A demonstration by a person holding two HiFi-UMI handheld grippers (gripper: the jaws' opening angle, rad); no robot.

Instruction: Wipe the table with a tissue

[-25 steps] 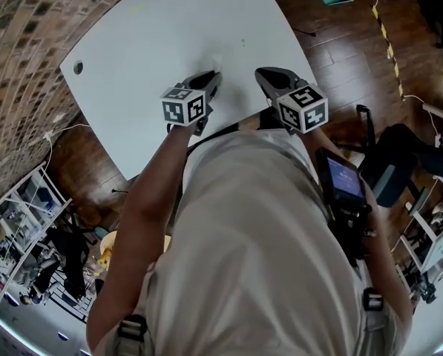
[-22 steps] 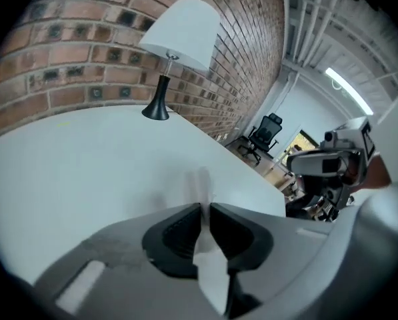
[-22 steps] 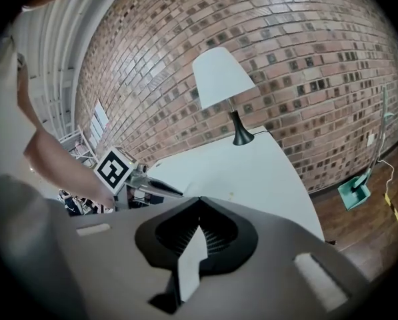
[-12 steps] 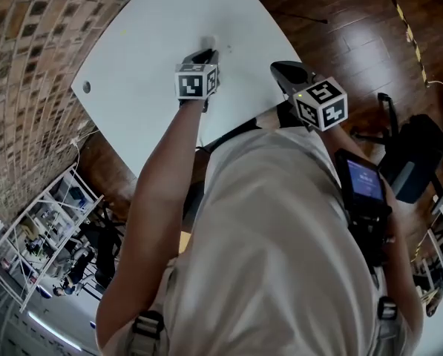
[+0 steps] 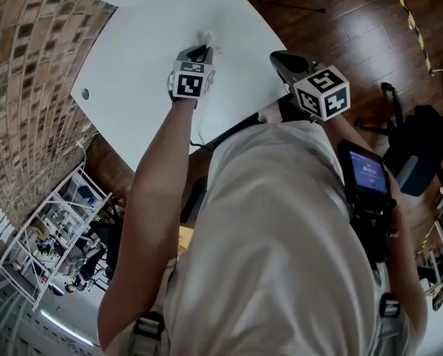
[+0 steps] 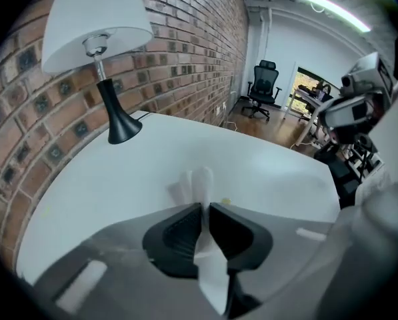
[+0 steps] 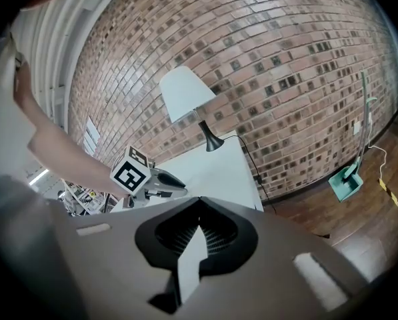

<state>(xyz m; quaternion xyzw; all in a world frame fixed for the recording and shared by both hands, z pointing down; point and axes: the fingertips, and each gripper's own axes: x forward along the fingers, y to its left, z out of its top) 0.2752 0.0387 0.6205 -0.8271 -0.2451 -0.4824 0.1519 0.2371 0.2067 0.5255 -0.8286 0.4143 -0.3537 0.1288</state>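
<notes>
A white tissue (image 5: 206,38) sticks out of my left gripper (image 5: 202,50), which points steeply down at the white table (image 5: 139,50). In the left gripper view the tissue (image 6: 200,182) runs between the pads and its free end hangs just over the tabletop (image 6: 272,165). The jaws of the left gripper (image 6: 205,207) are closing, pressed on the tissue. My right gripper (image 5: 282,59) hovers by the table's near right edge, apart from the tissue. Its jaw tips (image 7: 199,202) meet, with nothing showing between them. From there I also see the left gripper (image 7: 152,177).
A lamp with a white shade (image 6: 95,25) and black base stands at the table's far end by the brick wall (image 6: 185,39). Wooden floor (image 5: 340,21) lies right of the table. A wire shelf (image 5: 58,228) stands at the left, a dark chair (image 5: 421,147) at the right.
My left gripper has carried the tissue farther out across the table, towards the lamp, and has rolled. The right gripper has shifted to the right along the table's near edge.
</notes>
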